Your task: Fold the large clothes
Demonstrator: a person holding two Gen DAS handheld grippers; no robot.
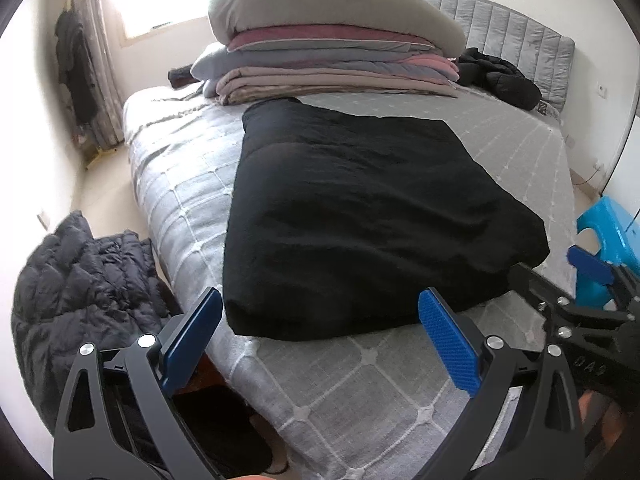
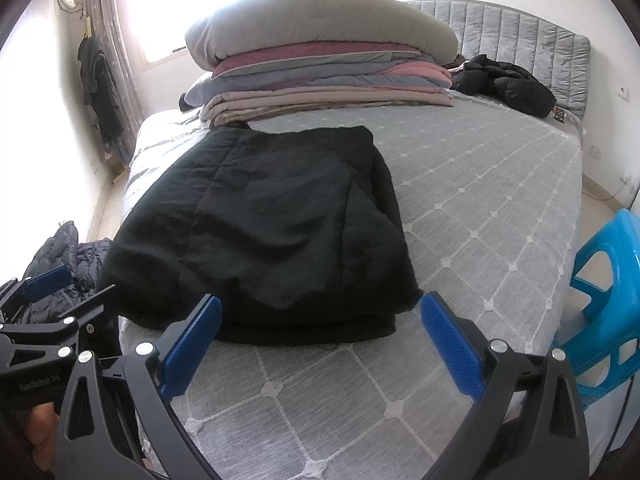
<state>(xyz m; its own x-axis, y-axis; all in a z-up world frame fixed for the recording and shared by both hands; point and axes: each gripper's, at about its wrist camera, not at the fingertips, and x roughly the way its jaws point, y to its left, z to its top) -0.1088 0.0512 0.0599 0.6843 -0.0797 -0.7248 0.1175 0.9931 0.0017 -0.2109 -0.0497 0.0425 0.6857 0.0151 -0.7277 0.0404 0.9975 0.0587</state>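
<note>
A large black garment [image 1: 360, 216] [image 2: 276, 232] lies folded into a thick rectangle on the grey quilted bed [image 1: 360, 380] [image 2: 480, 208], near its foot edge. My left gripper [image 1: 320, 320] hovers open just short of the garment's near edge, blue pads wide apart, nothing between them. My right gripper [image 2: 320, 320] is also open and empty, just in front of the garment's near right corner. Each gripper shows at the edge of the other's view: the right gripper [image 1: 592, 272] at the right, the left gripper [image 2: 44, 284] at the left.
A stack of folded quilts under a grey pillow [image 1: 336, 52] [image 2: 320, 64] sits at the bed's head, beside a black puffer jacket [image 1: 500, 76] [image 2: 504, 84]. A dark puffer coat [image 1: 80, 288] [image 2: 68, 264] lies left of the bed. A blue plastic stool [image 1: 608, 240] [image 2: 604, 292] stands at right.
</note>
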